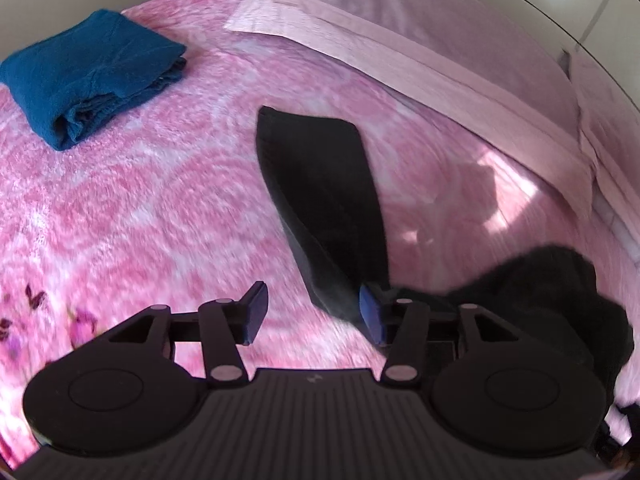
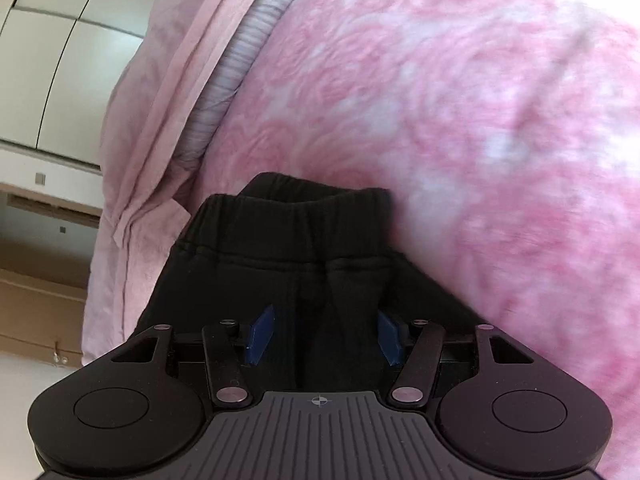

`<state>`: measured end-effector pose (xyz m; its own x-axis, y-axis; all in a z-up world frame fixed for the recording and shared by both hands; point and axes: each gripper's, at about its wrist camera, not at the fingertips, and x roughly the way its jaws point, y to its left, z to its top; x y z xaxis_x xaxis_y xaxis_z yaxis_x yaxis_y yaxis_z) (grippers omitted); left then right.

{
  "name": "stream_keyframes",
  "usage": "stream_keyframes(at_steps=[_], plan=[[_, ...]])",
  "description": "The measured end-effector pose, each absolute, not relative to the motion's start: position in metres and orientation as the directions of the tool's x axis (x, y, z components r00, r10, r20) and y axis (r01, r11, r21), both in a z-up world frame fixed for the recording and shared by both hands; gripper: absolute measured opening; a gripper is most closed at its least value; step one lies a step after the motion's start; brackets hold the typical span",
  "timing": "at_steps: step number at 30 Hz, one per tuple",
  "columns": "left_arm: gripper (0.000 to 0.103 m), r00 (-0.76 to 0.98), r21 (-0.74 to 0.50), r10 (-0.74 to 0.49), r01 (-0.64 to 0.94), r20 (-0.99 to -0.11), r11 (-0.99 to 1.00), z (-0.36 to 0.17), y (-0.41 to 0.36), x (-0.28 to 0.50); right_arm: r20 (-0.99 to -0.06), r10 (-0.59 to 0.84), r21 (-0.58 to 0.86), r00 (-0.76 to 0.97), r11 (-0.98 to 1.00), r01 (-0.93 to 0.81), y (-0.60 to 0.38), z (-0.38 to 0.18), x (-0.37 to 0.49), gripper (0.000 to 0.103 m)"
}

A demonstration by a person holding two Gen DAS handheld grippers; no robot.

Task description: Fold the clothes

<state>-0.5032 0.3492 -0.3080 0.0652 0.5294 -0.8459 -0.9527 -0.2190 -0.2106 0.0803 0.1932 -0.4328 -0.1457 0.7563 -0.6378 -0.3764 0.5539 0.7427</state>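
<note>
Black trousers lie on the pink floral bedspread. In the left wrist view one flat trouser leg runs away from me, and the bunched rest sits at the lower right. My left gripper is open just above the bedspread, and the leg's near end reaches its right pad. In the right wrist view the elastic waistband is just ahead. My right gripper stands open over the trousers, with a ridge of black cloth between its blue pads, which do not visibly press it.
A folded blue garment rests at the far left of the bed. Pale pink pillows line the head of the bed, with their edge beside the waistband. White cupboard doors and a cardboard box stand beyond the bed.
</note>
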Motion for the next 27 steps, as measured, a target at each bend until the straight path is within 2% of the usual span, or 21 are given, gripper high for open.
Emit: stream_keyframes(at_steps=[2,5,7,9,11,12,13,14,16,20,27], plan=[[0.05,0.059,-0.229,0.53,-0.938,-0.846,-0.261,-0.314,0.365,-0.515,-0.665,0.733,0.723,-0.146,0.581,-0.374,0.198,-0.436,0.08,0.009],[0.053,0.06,-0.265,0.529,-0.909,-0.846,-0.321,-0.327,0.392,-0.529,-0.652,0.742,0.74,-0.157,0.576,-0.348,0.19,-0.434,0.083,0.009],[0.058,0.06,-0.284,0.522,-0.888,-0.851,-0.362,-0.338,0.41,-0.537,-0.659,0.734,0.736,-0.163,0.586,-0.338,0.187,-0.435,0.086,0.016],[0.059,0.072,-0.298,0.505,-0.875,-0.86,-0.382,-0.352,0.428,-0.54,-0.639,0.748,0.761,-0.178,0.582,-0.287,0.187,-0.439,0.089,0.035],[0.053,0.086,-0.293,0.472,-0.876,-0.877,-0.384,-0.368,0.442,-0.539,-0.626,0.759,0.775,-0.176,0.581,-0.249,0.191,-0.441,0.088,0.036],[0.035,0.105,-0.3,0.461,-0.877,-0.881,-0.374,-0.375,0.446,-0.537,-0.634,0.753,0.767,-0.174,0.585,-0.262,0.195,-0.439,0.087,0.036],[0.002,0.136,-0.314,0.444,-0.88,-0.886,-0.356,-0.382,0.448,-0.535,-0.636,0.752,0.762,-0.174,0.575,-0.297,0.2,-0.435,0.083,0.035],[0.004,0.155,-0.319,0.426,-0.882,-0.891,-0.347,-0.386,0.449,-0.533,-0.643,0.747,0.75,-0.17,0.569,-0.336,0.202,-0.429,0.08,0.007],[0.003,0.154,-0.312,0.436,-0.895,-0.887,-0.319,-0.381,0.444,-0.531,-0.658,0.736,0.721,-0.159,0.556,-0.414,0.205,-0.418,0.072,0.004],[0.003,0.175,-0.316,0.453,-0.913,-0.874,-0.257,-0.358,0.444,-0.533,-0.604,0.792,0.754,-0.093,0.53,-0.388,0.184,-0.372,0.074,0.004],[0.003,0.193,-0.333,0.562,-0.929,-0.804,-0.158,-0.262,0.492,-0.531,-0.416,0.907,0.836,-0.064,0.354,-0.42,0.215,-0.227,0.072,0.003]])
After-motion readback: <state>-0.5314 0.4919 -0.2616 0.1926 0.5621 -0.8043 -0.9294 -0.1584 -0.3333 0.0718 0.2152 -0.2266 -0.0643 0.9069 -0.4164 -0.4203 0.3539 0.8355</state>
